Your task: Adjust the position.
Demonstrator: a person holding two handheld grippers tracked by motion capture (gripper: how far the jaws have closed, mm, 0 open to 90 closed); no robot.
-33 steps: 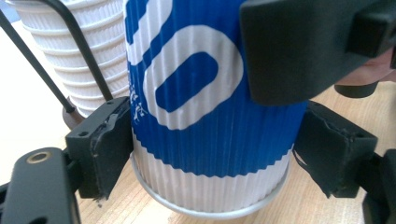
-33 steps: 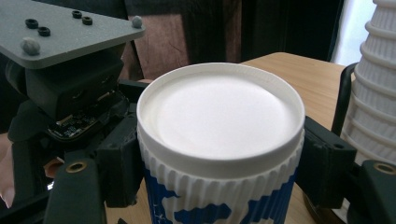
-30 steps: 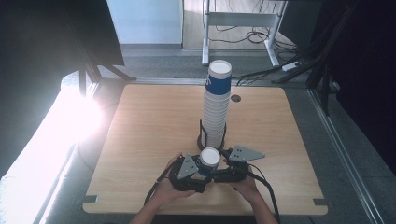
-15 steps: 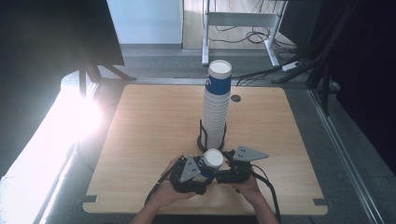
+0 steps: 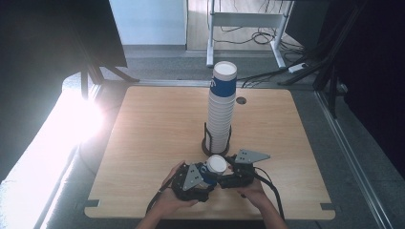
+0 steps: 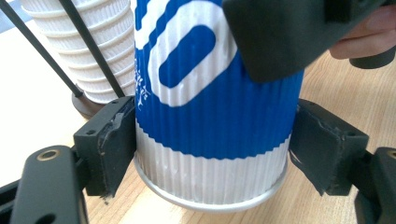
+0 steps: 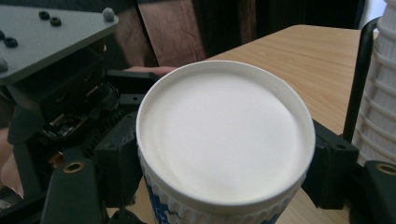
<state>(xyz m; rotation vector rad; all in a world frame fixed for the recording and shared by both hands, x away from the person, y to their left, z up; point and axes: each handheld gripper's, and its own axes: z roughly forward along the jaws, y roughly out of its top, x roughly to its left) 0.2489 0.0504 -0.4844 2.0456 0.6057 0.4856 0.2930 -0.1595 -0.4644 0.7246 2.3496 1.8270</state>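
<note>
At the near edge of the table, the left gripper sits in the person's left hand, its jaws pressed against both sides of a blue-and-white ribbed paper cup low down, near the wide rolled rim; the cup is upside down and, in the left gripper view, that rim is lifted a little off the wood on the near side. Just right of it, the right gripper closes its jaws on the same cup higher up, just under the flat white base that faces upward. So both pairs of jaws hold one cup between them, close in front of the tall stack of cups standing in its black wire holder at mid-table. The risk, as I judge it, lies in two grips on thin paper: if the hands pull apart or twist unevenly, the wall could buckle or the cup slip from one pair. The stack is near behind, and a careless lift or swing could knock it and topple the column.
</note>
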